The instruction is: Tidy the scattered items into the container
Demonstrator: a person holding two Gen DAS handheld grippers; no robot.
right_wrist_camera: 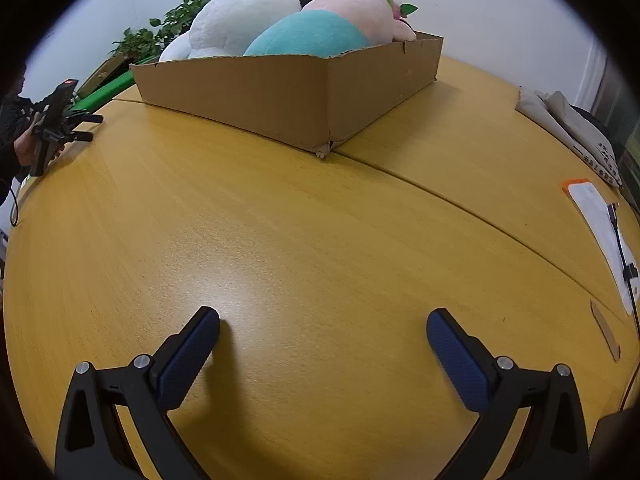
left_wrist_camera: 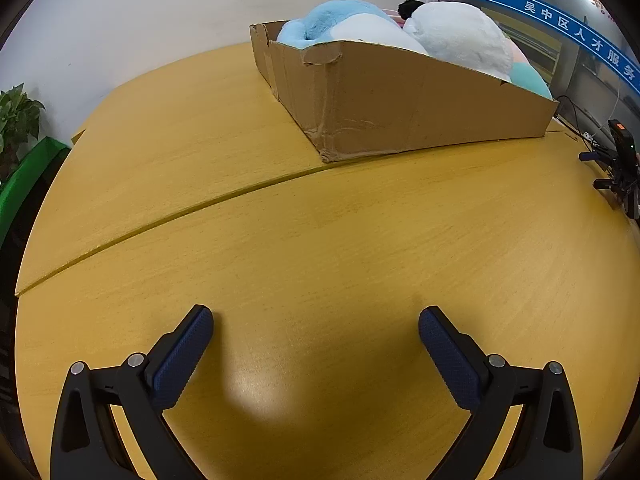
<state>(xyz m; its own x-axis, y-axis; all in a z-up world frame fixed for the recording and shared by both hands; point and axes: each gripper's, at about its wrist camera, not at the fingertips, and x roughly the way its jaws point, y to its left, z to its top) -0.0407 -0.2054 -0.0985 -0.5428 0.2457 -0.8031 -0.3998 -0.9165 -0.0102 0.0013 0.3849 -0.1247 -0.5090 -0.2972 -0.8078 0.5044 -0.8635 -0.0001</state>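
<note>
Both tools at rest above the counter. The left tool (left_wrist_camera: 316, 320) has its jaws spread wide with nothing between them; the right tool (right_wrist_camera: 323, 322) likewise. The cardboard box (left_wrist_camera: 400, 100) lies far ahead of both, well apart from either; its long axis runs left to right across the far side of the counter (left_wrist_camera: 320, 240). From the left tool it sits ahead and to the right; from the right tool, ahead and slightly left. Neither tool is clearly nearer. Soft toys (right_wrist_camera: 280, 28) fill the box above its rim; no loose toy shows on the counter, so the tidying appears complete. A seam crosses the yellow wood surface. Beyond: white wall, potted plant (left_wrist_camera: 16, 116), a glass panel with a blue band.
</note>
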